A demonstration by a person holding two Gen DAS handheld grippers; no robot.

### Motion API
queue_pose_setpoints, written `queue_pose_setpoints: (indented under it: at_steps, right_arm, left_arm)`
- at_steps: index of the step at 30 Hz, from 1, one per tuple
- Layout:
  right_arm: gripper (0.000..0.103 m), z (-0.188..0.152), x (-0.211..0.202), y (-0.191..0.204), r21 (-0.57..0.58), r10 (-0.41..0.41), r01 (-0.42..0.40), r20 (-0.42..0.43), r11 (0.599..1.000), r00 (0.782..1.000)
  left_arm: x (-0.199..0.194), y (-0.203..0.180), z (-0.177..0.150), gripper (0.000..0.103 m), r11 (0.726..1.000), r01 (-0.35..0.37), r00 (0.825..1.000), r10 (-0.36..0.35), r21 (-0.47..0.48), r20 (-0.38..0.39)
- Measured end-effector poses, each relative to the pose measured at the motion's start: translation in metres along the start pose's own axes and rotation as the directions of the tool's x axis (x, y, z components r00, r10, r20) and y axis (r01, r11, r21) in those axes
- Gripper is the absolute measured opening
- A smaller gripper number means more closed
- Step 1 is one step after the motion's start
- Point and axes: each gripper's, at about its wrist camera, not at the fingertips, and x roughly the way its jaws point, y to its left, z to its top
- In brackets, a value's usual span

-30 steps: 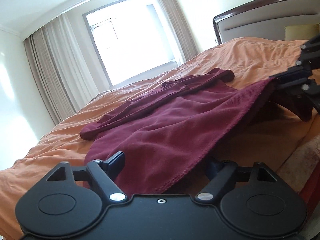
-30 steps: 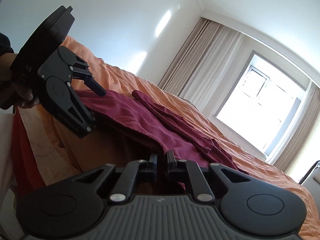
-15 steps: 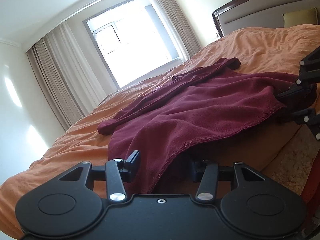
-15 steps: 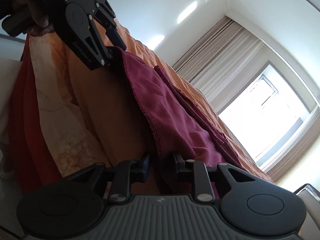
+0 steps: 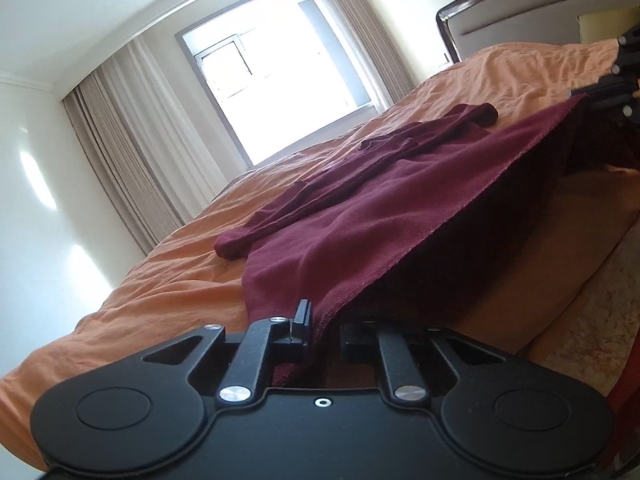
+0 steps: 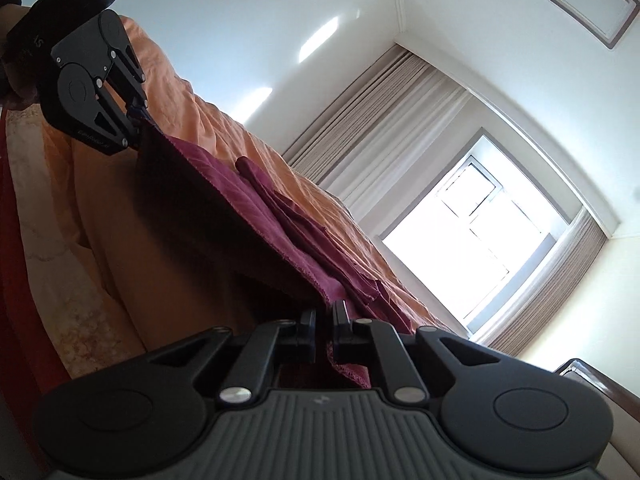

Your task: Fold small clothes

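Maroon garment lies across the orange duvet of the bed, sleeves bunched toward the window side. Near hem is lifted off the duvet and stretched taut between both grippers, dark underside showing below the raised edge.

Left gripper: fingers nearly together, clamped on the hem corner, fabric pinched between them and a bit bunched behind. In the right wrist view the left gripper sits at upper left, tips closed on the far corner of the same hem.

Right gripper: fingers close together, clamped on the other hem corner, stitched edge hanging just behind the pads. In the left wrist view it is only partly visible at the right border, touching the garment corner.

Hem edge runs as a straight diagonal line between the two grips. Duvet beyond the garment toward window and curtains is bare; headboard at far right. Bed side and pale skirt drop below the lifted hem.
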Motion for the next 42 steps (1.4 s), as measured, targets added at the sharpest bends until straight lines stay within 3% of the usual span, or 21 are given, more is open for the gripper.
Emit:
queue_pose_setpoints:
  at_steps: [6,13,18,24,33,38,42]
  right_arm:
    - [0.008,0.000,-0.009,-0.001,-0.002,0.008,-0.008,-0.009,1.000,1.000]
    - [0.008,-0.004,-0.021,-0.002,-0.022,0.015,-0.015,0.002,1.000,1.000]
    - [0.007,0.003,-0.031,-0.017,-0.001,-0.040,0.040,0.050,0.999,0.998]
    - [0.003,0.012,-0.066,-0.032,0.006,-0.101,0.100,0.099,0.995,0.990]
    - [0.003,0.025,-0.115,-0.046,-0.003,-0.067,0.068,0.105,0.998,0.992]
    - [0.003,0.025,-0.107,-0.053,-0.001,-0.079,0.079,0.115,0.997,0.990]
    - [0.003,0.030,-0.091,-0.057,-0.069,-0.114,0.126,0.157,0.990,0.981]
  left_arm:
    - [-0.018,0.008,0.007,0.006,0.998,-0.045,0.997,0.042,0.053,0.057]
    - [-0.033,0.010,0.000,0.005,0.995,-0.047,0.996,0.040,0.089,0.075]
    - [-0.054,0.018,0.002,0.004,0.999,-0.032,0.991,0.031,0.005,0.127]
    - [-0.097,0.024,0.018,0.004,0.999,0.014,0.972,-0.004,-0.041,0.234]
    - [-0.174,0.023,0.034,0.004,0.994,0.083,0.955,-0.059,-0.074,0.289]
    - [-0.178,0.025,0.041,0.004,0.989,0.111,0.953,-0.080,-0.093,0.292]
    - [-0.171,0.035,0.053,0.004,0.984,0.131,0.948,-0.089,-0.122,0.305]
